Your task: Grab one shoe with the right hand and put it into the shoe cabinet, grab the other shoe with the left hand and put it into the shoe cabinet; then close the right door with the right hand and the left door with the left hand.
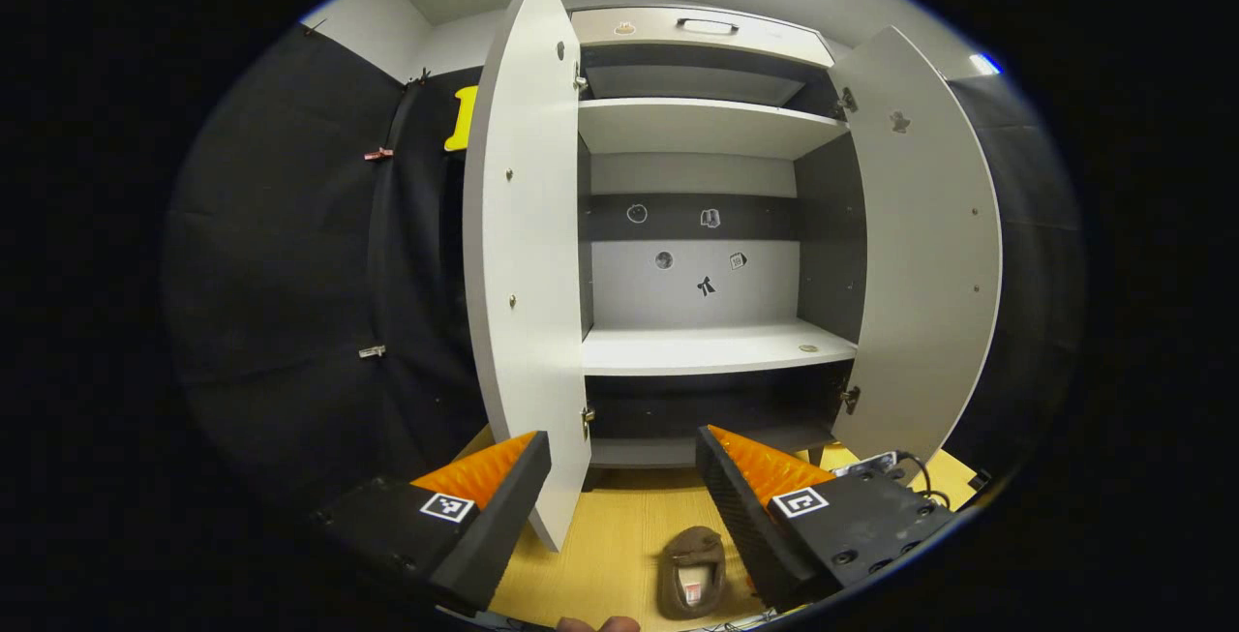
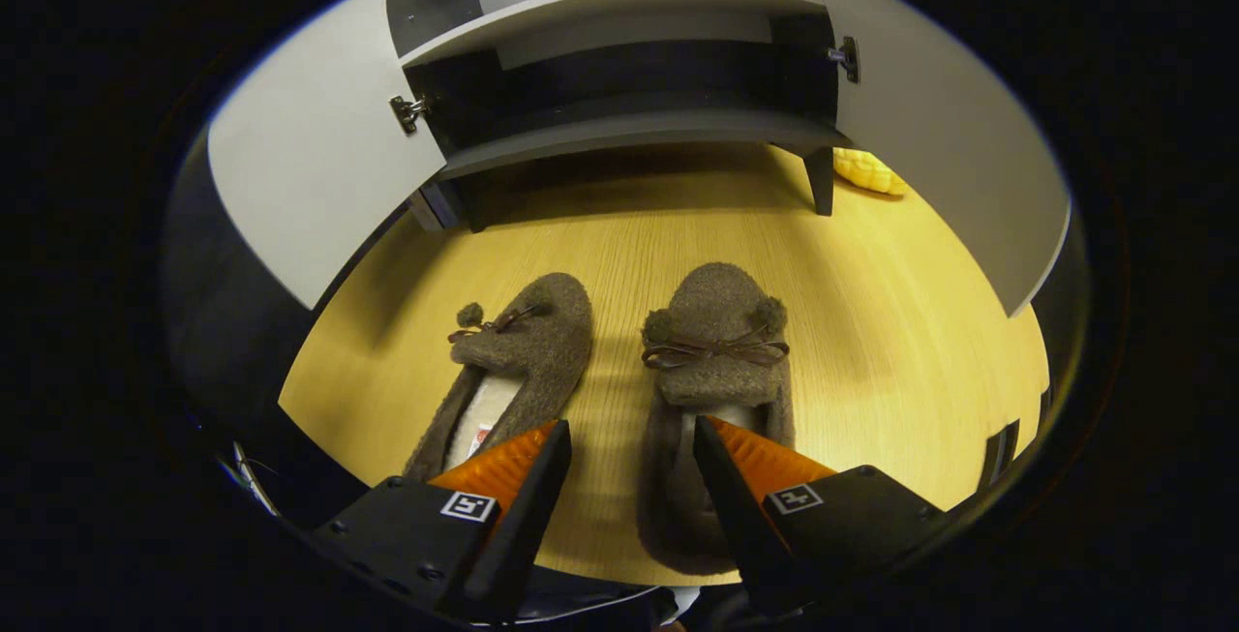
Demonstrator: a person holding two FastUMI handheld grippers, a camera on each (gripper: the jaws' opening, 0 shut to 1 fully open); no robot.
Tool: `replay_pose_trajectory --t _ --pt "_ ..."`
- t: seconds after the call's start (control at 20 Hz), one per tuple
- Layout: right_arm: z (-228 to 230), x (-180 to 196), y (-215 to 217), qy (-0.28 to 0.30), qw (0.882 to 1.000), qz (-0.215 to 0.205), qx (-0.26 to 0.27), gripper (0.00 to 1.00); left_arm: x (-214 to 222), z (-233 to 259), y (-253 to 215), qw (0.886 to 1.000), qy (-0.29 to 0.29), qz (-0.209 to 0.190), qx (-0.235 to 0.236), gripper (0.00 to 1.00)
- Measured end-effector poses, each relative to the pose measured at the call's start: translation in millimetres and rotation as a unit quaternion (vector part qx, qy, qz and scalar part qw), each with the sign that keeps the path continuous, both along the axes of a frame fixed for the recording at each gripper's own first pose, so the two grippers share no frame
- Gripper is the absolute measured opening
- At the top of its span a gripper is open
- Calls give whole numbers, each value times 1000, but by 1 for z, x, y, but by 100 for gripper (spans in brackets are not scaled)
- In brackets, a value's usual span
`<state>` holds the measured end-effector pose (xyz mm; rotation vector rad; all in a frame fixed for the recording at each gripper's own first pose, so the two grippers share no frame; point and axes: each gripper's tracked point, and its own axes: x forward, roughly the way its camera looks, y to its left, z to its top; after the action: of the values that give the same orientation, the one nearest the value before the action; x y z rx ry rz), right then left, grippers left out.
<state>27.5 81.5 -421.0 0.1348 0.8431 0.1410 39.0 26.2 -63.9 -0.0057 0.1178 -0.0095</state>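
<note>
Two shoes here, both fuzzy brown slippers with little bows and pom-poms, sitting side by side on the yellow wood-grain floor [image 2: 871,322] in front of the shoe cabinet [image 1: 707,129], toes pointing at it. In the right gripper view the left shoe [image 2: 513,361] angles a bit off to the side and the right shoe [image 2: 721,351] sits straighter. The right claw [image 2: 629,438] is spread open, released, holding nothing; one finger sits over the heel opening of the right shoe, the other over the bare floor between the two shoes, can't tell if it's touching. The left claw [image 1: 619,448] is also wide open and empty, held up facing the cabinet, with one shoe [image 1: 693,569] on the floor below it. Two cabinet doors, left door [image 1: 523,255] and right door [image 1: 924,255], both swung open. I count three pale shelves inside plus a drawer with a handle [image 1: 707,26] on top, and a few small stickers on the back panel. One yellow corn-looking thing [image 2: 869,172] lies on the floor by the cabinet's right leg. Black cloth hangs on the booth walls.
</note>
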Motion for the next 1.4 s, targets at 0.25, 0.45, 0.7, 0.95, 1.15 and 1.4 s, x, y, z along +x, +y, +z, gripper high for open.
replay_pose_trajectory --t 0.25,0.45,0.7,0.95,1.15,1.4 --pt "-21 31 -7 -9 999 -37 -29 66 5 -4 3 1000 6 2 5 96" --pt "-24 46 -14 -8 998 -66 -22 18 5 -12 9 1000 13 7 9 96" --pt "8 49 -19 -36 998 -55 -10 7 8 -20 10 1000 19 5 2 96" --pt "83 46 -29 -76 996 -54 11 7 13 -21 3 1000 17 -4 -7 96" --pt "155 52 -37 -102 992 -66 27 7 15 -20 -5 1000 13 -14 -10 96" --pt "242 79 -38 -142 988 -63 23 7 16 -19 -13 1000 12 -22 -7 96"
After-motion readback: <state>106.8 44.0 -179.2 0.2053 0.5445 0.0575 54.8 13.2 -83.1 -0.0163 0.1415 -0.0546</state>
